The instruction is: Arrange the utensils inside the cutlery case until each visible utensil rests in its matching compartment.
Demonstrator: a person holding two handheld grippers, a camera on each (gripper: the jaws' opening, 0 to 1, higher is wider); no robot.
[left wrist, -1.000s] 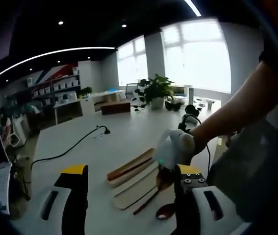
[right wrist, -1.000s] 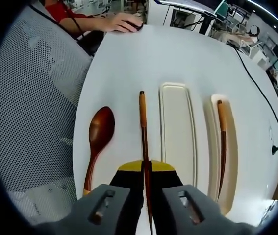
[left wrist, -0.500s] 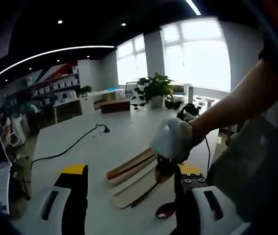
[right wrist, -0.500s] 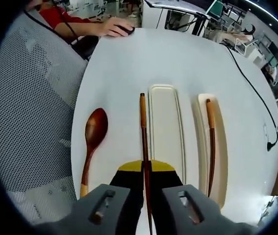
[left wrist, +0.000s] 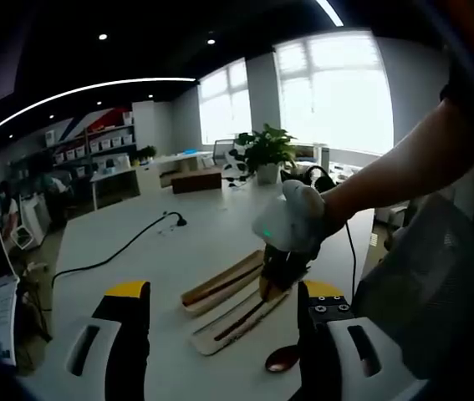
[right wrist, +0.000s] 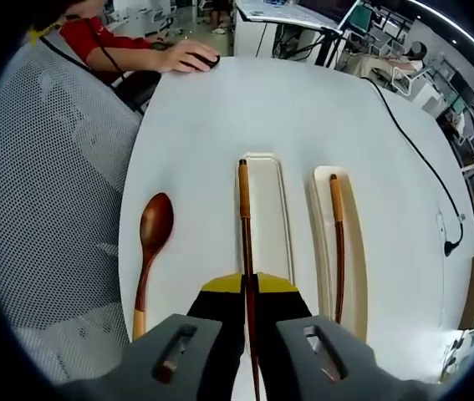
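Right gripper (right wrist: 250, 288) had its jaws clamped on a dark wooden chopstick (right wrist: 244, 225), the stick running forward from between the yellow pads. It hung above the near tray (right wrist: 280, 219) of the cutlery case, along that tray's spoon-side edge. In the left gripper view the right gripper (left wrist: 282, 267) hung above the same tray, stick slanting down toward it.

Second chopstick (right wrist: 338, 246) already lay lengthwise in the far tray (right wrist: 355, 251), on the side of the near tray away from the spoon. Wooden spoon (right wrist: 150, 242) lay on the bare white desk (right wrist: 220, 117), just beside the near tray, bowl away from the gripper.

Left gripper (left wrist: 220, 334) jaws stood apart, holding nothing, low over the desk short of the trays.

Judgement: the chopstick looked light, stiff and smooth, likely to pivot in a narrow pinch; a hold nearer mid-length should steady it. The spoon looked best taken on its thin handle, not the rounded bowl.

Another person's hand (right wrist: 188, 57) rested at the desk's far edge.
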